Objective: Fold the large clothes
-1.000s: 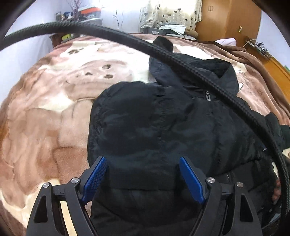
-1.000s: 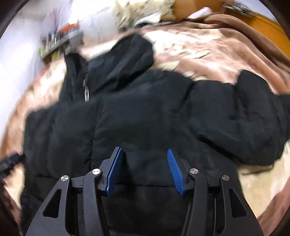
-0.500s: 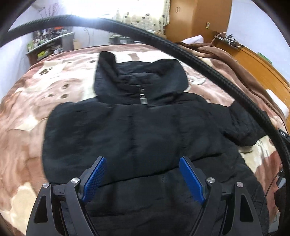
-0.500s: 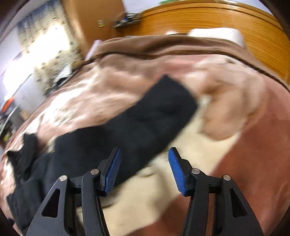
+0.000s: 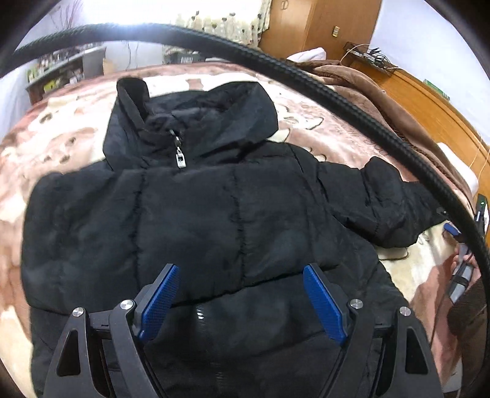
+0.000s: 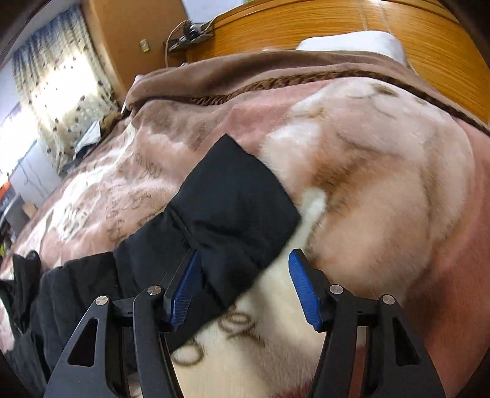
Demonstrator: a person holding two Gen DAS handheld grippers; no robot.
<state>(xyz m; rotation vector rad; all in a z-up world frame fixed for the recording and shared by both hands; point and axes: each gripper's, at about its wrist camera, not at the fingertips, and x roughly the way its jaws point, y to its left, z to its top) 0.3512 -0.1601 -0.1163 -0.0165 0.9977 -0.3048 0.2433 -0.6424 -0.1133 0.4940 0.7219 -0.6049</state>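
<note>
- Jaws of your left gripper (image 5: 240, 301) stand wide, blue pads (image 5: 159, 301) facing each other with nothing pressed between them; they hang over the lower front of the black jacket (image 5: 214, 214), near its hem.
- Your right gripper (image 6: 243, 286) is parted too, and its jaws have just been opening; they grip nothing. Its left pad (image 6: 185, 290) sits right over the jacket's sleeve (image 6: 226, 211), near the cuff, while the other pad is over bare blanket just past the sleeve's edge. Whether the left pad touches the cloth you cannot tell from this view.
- The jacket lies front up and spread flat on the blanket (image 5: 306, 116), zipped to the neck, with the silver zip pull (image 5: 180, 159) hanging below the collar and the hood (image 5: 220, 116) lying beyond it.
- One sleeve stretches out from the jacket's side toward the wooden headboard (image 6: 321, 33); its cuff end rests flat on the pale patch of the blanket (image 6: 367, 183).
- Beyond the sleeve, the brown blanket edge is bunched against the headboard, with a white pillow (image 6: 352, 43) behind it.
- A black ribbed cable (image 5: 306, 76) arcs across the left wrist view above the jacket.
- Past the hood stand a curtained window (image 5: 220, 21) and a wooden wardrobe (image 5: 318, 27).
</note>
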